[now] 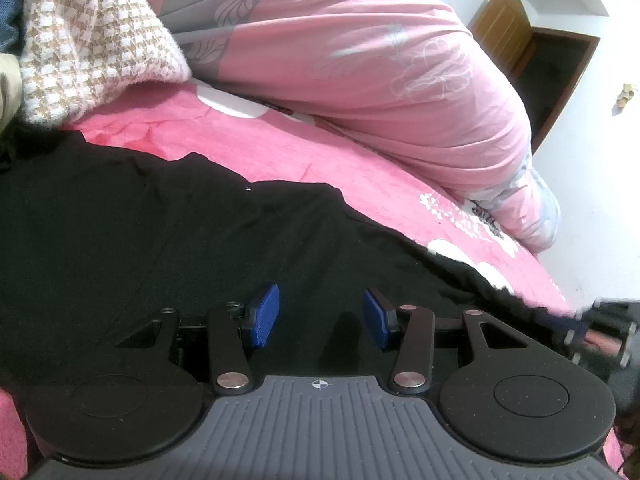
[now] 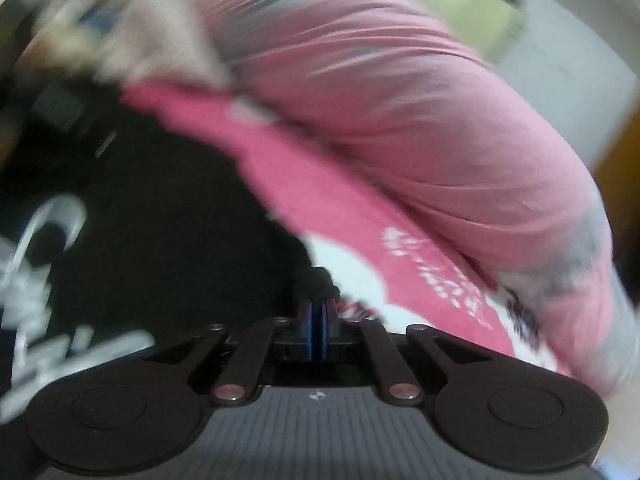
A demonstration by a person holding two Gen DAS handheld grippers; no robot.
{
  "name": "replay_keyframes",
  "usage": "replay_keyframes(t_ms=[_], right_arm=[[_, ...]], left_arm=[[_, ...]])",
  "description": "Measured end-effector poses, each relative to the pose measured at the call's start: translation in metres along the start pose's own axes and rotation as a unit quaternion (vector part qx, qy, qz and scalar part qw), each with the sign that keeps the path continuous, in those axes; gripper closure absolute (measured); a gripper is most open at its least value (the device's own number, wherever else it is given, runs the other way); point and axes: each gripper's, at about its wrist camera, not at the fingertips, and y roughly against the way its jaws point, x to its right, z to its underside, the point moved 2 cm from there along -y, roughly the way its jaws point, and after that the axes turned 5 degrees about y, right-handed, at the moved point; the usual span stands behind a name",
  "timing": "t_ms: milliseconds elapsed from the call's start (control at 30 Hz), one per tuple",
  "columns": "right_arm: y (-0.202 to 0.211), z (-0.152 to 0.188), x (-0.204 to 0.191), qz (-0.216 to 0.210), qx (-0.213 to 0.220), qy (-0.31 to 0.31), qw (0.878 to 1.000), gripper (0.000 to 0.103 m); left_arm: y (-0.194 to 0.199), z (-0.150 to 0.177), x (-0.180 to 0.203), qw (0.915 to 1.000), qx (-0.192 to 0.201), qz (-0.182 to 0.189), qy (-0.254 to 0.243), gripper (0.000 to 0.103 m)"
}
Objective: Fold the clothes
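Black garment [image 1: 180, 232] lies spread on the pink bedsheet [image 1: 280, 148], in front of the pink duvet [image 1: 360, 60]; white print visible on it in the right wrist view.

Left gripper [image 1: 320, 320]: jaws apart, blue pads [image 1: 262, 316] over the black cloth, nothing between them.

Right gripper [image 2: 319, 316]: pads pressed together, apparently pinching the garment's edge nearest the duvet; that view is motion-blurred, so the grip is not certain.

Judgement: fold in hand. Carry the pinched edge low and straight across; use the left to pin or take the matching corner so the cloth does not drag or bunch.
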Motion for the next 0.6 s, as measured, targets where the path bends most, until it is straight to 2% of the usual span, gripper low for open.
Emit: replay_keyframes(t_ms=[100, 167, 200, 267, 300, 333, 400, 500, 567, 600], right_arm=[[-0.004, 0.003, -0.015, 0.013, -0.022, 0.056, 0.998, 0.094], [-0.002, 0.0, -0.003, 0.0, -0.012, 0.007, 1.0, 0.075], [-0.003, 0.0, 0.009, -0.015, -0.009, -0.04, 0.999, 0.067], [-0.004, 0.001, 0.032, -0.045, -0.002, -0.133, 0.99, 0.061], [-0.007, 0.002, 0.044, -0.061, -0.002, -0.183, 0.981, 0.057], [-0.012, 0.006, 0.057, -0.082, -0.007, -0.239, 0.967, 0.057], [-0.024, 0.017, 0.08, -0.123, -0.013, -0.348, 0.929, 0.057], [-0.045, 0.038, 0.106, -0.19, -0.028, -0.488, 0.852, 0.057], [-0.054, 0.047, 0.111, -0.214, -0.039, -0.534, 0.817, 0.057], [-0.059, 0.048, 0.113, -0.219, -0.046, -0.548, 0.806, 0.057]], left_arm=[[0.0, 0.0, 0.0, 1.0, 0.0, 0.001, 0.001, 0.056], [0.0, 0.0, 0.0, 1.0, -0.001, 0.001, 0.001, 0.056], [0.0, -0.001, 0.0, 1.0, -0.001, 0.001, 0.0, 0.056], [0.0, -0.001, 0.0, 1.0, -0.001, 0.001, 0.001, 0.056], [0.0, 0.0, 0.0, 1.0, -0.001, 0.001, 0.001, 0.056], [0.0, 0.0, 0.0, 1.0, -0.001, 0.001, 0.001, 0.056], [0.0, 0.0, 0.0, 1.0, -0.001, 0.001, 0.001, 0.056], [0.0, -0.001, 0.0, 1.0, -0.002, 0.001, 0.001, 0.056], [0.0, -0.001, 0.0, 1.0, -0.002, 0.001, 0.001, 0.056], [0.0, -0.001, 0.0, 1.0, -0.001, 0.001, 0.001, 0.056]])
